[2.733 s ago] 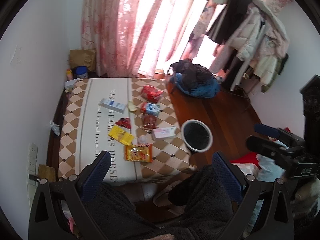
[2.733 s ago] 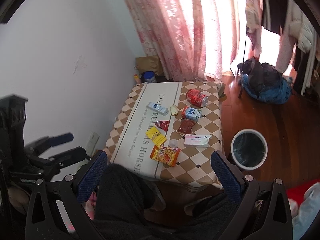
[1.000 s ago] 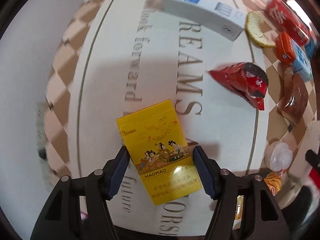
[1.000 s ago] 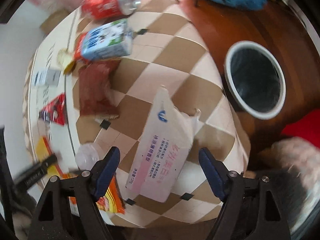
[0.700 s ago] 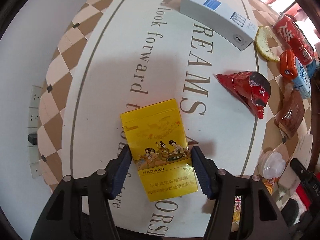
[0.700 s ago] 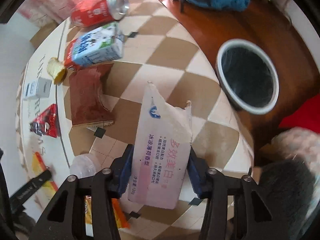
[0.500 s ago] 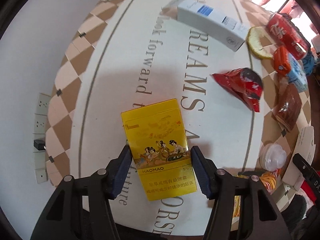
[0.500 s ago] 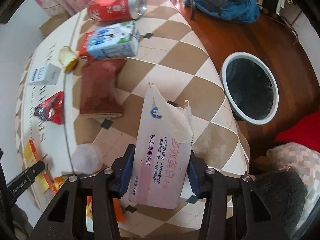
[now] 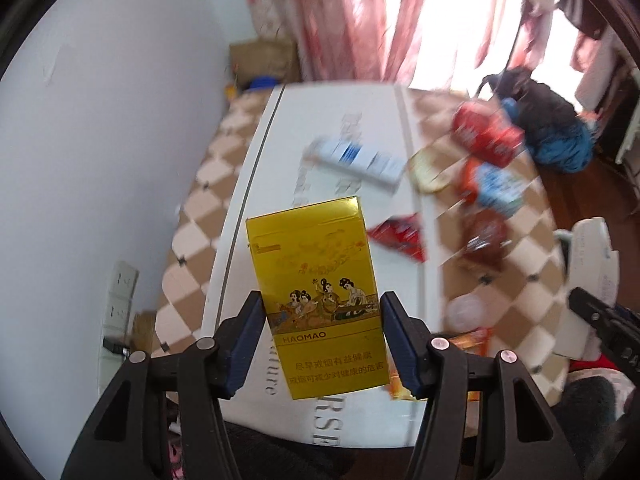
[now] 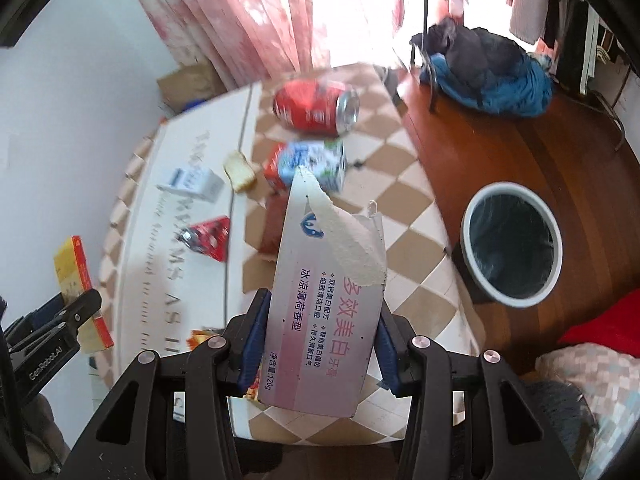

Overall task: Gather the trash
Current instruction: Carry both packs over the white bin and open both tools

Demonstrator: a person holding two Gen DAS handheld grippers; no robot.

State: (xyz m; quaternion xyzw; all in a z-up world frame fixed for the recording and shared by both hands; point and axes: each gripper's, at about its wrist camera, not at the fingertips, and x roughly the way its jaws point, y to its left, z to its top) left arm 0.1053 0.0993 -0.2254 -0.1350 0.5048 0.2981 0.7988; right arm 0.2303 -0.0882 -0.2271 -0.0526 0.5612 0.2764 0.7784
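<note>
The left gripper (image 9: 322, 336) is clamped on the lower half of a yellow cigarette pack (image 9: 316, 292), holding it clear above the table (image 9: 256, 152); the right gripper (image 10: 318, 338) is clamped across the lower part of a torn toothpaste box (image 10: 324, 280), also lifted, with the bin (image 10: 512, 300) on the floor to its right. Both look like light, thin cardboard, stiff enough to hold by the 2 long side faces but likely to crush under a hard squeeze, and the box's ripped top flap is best left alone. Left on the cloth are a red can (image 10: 316, 109), a milk carton (image 10: 312, 166), a blue-and-white box (image 10: 190, 182) and a red wrapper (image 10: 208, 236), all smeared by motion blur, the left view worst. An orange packet (image 10: 202, 336) is mostly hidden behind the right gripper, and the bin's depth cannot be made out
</note>
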